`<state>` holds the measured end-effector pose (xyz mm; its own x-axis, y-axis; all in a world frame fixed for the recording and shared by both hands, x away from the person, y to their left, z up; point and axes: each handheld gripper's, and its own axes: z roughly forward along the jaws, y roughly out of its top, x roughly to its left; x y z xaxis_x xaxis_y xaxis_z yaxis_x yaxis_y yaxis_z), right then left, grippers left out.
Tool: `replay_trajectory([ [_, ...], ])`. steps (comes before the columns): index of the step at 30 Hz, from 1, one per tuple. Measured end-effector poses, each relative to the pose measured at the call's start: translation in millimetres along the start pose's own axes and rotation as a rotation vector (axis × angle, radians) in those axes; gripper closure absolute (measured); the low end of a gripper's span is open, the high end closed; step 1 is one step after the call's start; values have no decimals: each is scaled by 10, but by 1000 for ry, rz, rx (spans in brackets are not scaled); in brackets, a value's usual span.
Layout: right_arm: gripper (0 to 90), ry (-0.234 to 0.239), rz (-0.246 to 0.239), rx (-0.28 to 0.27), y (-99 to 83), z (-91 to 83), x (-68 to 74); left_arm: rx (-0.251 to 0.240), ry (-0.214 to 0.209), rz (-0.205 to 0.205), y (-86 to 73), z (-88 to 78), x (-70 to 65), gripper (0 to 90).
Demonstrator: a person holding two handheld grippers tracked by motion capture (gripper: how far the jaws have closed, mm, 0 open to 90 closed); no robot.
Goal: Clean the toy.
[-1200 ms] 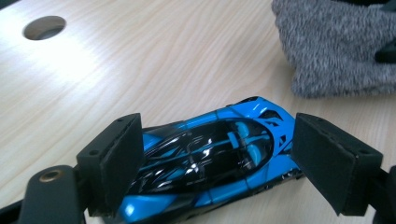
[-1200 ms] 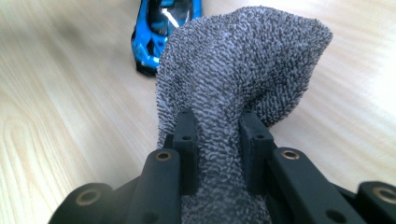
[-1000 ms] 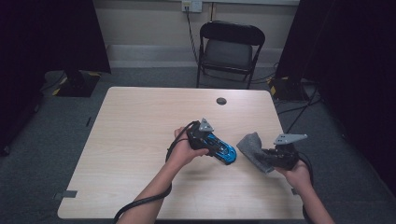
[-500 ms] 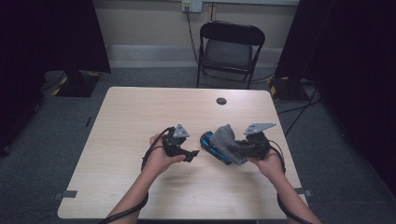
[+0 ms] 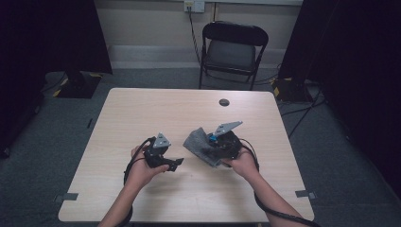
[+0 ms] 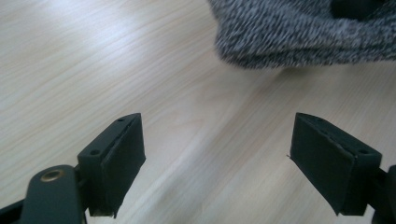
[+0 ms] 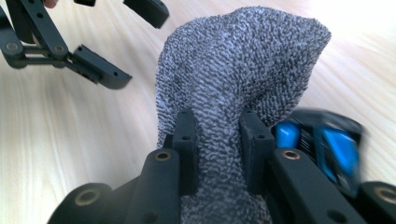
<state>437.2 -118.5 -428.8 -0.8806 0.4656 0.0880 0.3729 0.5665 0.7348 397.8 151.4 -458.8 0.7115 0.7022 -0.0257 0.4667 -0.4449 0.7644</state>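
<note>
The right claw pinches a soft, light grey cloth, which droops limply; take its free edge ahead of the gaping, empty left claw.

This looks like a recording studio or lab room: black curtains hang on both sides, grey carpet underfoot, tape marks by the tabletop's near-left corner, a folding chair beyond its far edge, cables trailing from a wall socket.
</note>
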Motion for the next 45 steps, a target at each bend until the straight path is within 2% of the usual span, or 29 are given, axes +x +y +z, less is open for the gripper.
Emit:
replay_trajectory([
  [5,713,28,-31,22,88,265,129,0,6,-18,-129,-96,18,176],
  [9,711,54,-32,29,110,412,200,7,8,-32,-208,-122,22,176],
  [14,710,58,-51,51,158,550,288,11,6,-41,-260,-144,39,179],
  [15,710,60,-58,60,183,620,322,10,8,-43,-274,-153,44,180],
  [18,708,62,-60,67,204,687,333,11,9,-52,-310,-187,60,182],
  [25,699,58,-33,86,286,920,344,19,11,-68,-402,-267,99,201],
  [29,622,44,-13,96,308,1025,346,25,1,-65,-431,-307,100,217],
  [31,555,48,-12,93,320,1020,354,23,-9,-67,-440,-319,80,224],
  [35,493,36,-26,72,343,926,349,24,-24,-76,-444,-311,42,224],
  [37,533,13,-18,47,355,782,294,23,-40,-85,-445,-299,10,227],
  [39,561,22,-17,48,348,739,270,22,-47,-87,-445,-294,-2,228],
  [41,571,9,-32,55,318,677,225,25,-57,-93,-446,-284,-21,228],
  [43,606,21,-41,58,263,637,190,33,-68,-95,-451,-277,-33,229],
  [45,661,37,-24,56,175,621,151,34,-73,-106,-468,-270,-47,226],
])
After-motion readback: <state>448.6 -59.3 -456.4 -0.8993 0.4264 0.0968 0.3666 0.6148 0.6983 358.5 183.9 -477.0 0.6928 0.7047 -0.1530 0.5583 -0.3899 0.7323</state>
